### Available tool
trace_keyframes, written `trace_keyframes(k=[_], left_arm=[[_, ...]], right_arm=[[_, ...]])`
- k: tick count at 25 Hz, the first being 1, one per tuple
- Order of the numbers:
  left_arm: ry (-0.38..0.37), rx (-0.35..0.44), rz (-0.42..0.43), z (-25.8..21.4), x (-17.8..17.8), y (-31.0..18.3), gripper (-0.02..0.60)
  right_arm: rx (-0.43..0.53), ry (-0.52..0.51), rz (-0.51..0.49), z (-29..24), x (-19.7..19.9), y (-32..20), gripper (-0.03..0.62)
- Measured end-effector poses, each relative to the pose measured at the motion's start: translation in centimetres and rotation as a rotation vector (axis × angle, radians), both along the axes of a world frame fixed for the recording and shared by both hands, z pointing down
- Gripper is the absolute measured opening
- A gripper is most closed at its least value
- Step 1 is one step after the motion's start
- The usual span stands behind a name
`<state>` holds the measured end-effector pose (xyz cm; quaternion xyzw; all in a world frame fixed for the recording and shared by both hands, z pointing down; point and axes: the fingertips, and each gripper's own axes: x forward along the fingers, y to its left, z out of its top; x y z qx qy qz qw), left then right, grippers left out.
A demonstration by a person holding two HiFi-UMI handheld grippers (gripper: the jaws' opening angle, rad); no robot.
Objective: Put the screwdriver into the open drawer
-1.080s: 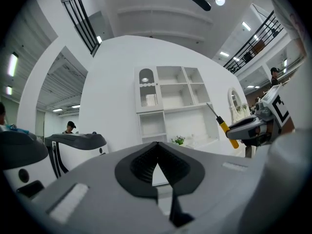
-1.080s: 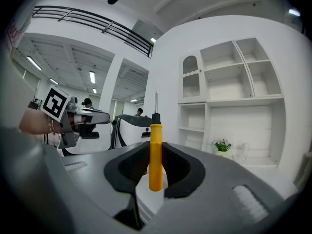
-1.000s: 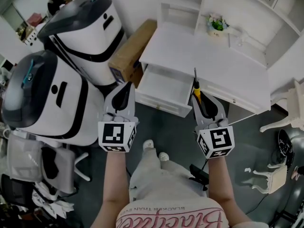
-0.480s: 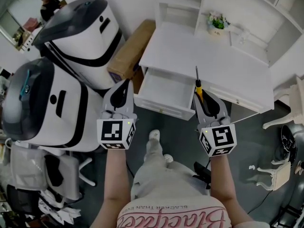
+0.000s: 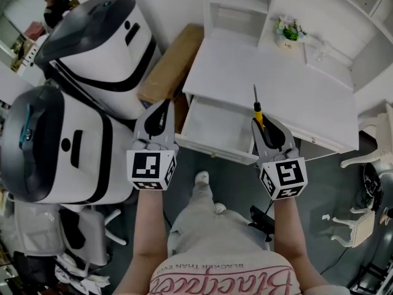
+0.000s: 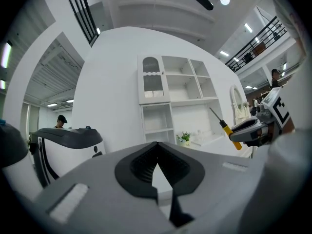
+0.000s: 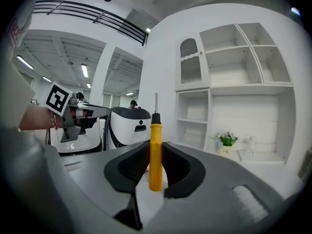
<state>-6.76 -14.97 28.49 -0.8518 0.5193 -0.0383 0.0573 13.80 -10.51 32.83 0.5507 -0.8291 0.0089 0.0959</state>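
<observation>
Transport step: right gripper [image 5: 264, 126] clamped on the yellow handle of the screwdriver [image 5: 258, 111], shaft pointing forward over the desk [image 5: 276, 72].
Held up beside the right edge of the open drawer [image 5: 215, 123], not yet inside. Left gripper [image 5: 161, 117] closed on nothing, near the drawer's left front corner. Next, probably: shift left over the bare drawer floor, lower, unclamp, keeping the shaft off the desk lip.
</observation>
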Motion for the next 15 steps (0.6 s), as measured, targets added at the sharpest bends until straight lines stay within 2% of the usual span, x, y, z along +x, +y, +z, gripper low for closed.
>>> trace_keyframes(k=[15], left_arm=[[0.027, -0.061, 0.032, 2.0, -2.1, -9.3, 0.008]], right_arm=[[-0.083, 0.029, -0.007, 2.5, -3.0, -9.0, 0.080]])
